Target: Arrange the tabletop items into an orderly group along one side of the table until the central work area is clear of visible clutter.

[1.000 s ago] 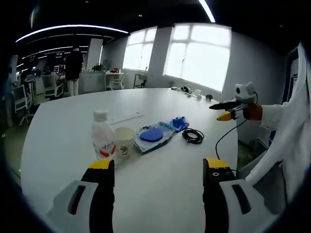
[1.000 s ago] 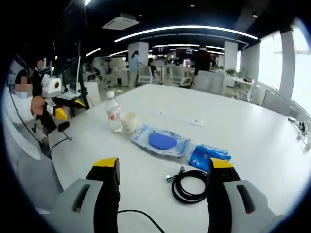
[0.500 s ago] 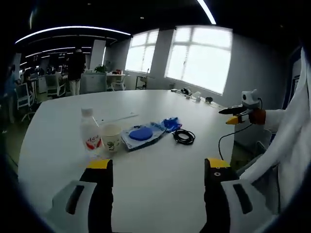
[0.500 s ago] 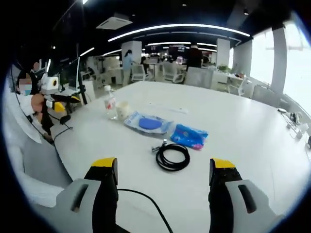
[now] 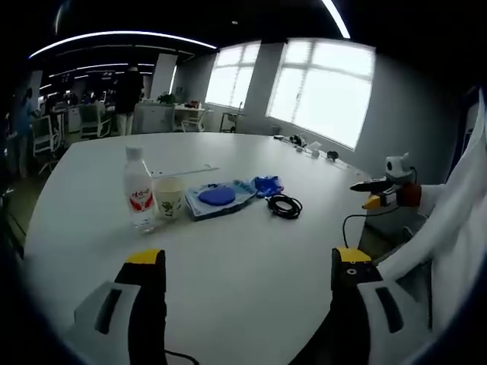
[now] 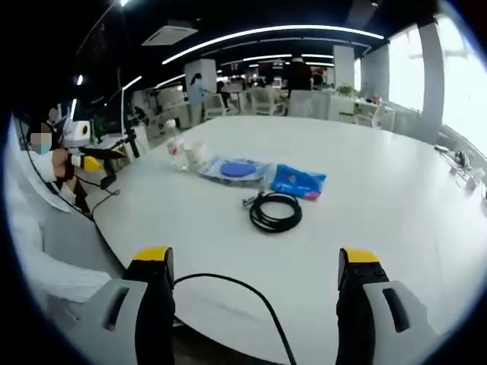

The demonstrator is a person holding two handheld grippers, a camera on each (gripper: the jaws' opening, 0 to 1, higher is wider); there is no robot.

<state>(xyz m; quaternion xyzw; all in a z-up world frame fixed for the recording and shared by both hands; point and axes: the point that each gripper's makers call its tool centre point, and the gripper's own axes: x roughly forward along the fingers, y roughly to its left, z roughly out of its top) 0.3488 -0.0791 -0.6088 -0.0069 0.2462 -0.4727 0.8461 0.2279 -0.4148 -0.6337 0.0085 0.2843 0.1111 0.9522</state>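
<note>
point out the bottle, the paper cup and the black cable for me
bottle (image 5: pixel 138 199), left gripper view, on its red label
paper cup (image 5: pixel 168 207), left gripper view, on its side wall
black cable (image 6: pixel 275 212), right gripper view, on the near side of the coil

Bright windows (image 5: pixel 323 91) glare, ceiling strips glow, fisheye edges bend, slightly soft.

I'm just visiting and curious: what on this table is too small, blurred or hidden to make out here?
- Bottle label, left gripper view: print too small.
- Paper cup, left gripper view: contents hidden by its wall.
- Blue packet, right gripper view: text blurred.
- Bottle and cup, right gripper view: distant, blurred together.
- Small items at the far edge, left gripper view: too tiny.
</note>
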